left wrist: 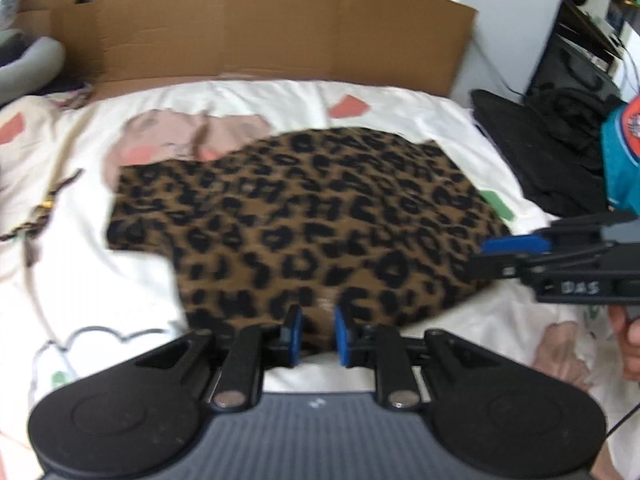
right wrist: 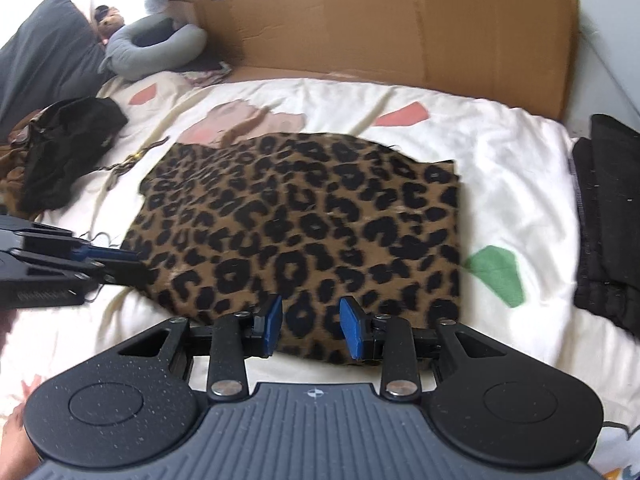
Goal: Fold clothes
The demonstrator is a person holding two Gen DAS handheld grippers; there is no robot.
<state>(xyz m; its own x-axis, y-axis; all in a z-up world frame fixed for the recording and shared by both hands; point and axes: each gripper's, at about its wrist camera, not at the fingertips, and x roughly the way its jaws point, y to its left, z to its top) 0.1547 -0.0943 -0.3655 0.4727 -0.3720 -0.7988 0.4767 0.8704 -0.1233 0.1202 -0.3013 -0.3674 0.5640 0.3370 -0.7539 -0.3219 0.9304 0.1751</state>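
Observation:
A folded leopard-print garment (left wrist: 304, 216) (right wrist: 312, 216) lies flat on a white patterned bedspread (left wrist: 280, 100). My left gripper (left wrist: 318, 330) hovers at its near left edge. The blue pads stand a narrow gap apart, with fabric visible between them but not pinched. In the right wrist view the left gripper (right wrist: 138, 266) comes in from the left, tips at the garment's edge. My right gripper (right wrist: 312, 326) is over the near right edge, pads wider apart and clear of the flat cloth. In the left wrist view the right gripper (left wrist: 476, 256) reaches to the garment's right edge.
A cardboard sheet (left wrist: 260, 28) stands behind the bed. Dark folded clothes (right wrist: 604, 220) are stacked to the right, and a black garment (right wrist: 68, 140) is crumpled at the left. A grey neck pillow (right wrist: 156, 48) and a dark pillow (right wrist: 44, 48) lie at the far left. A teal sleeve (left wrist: 620, 152) shows.

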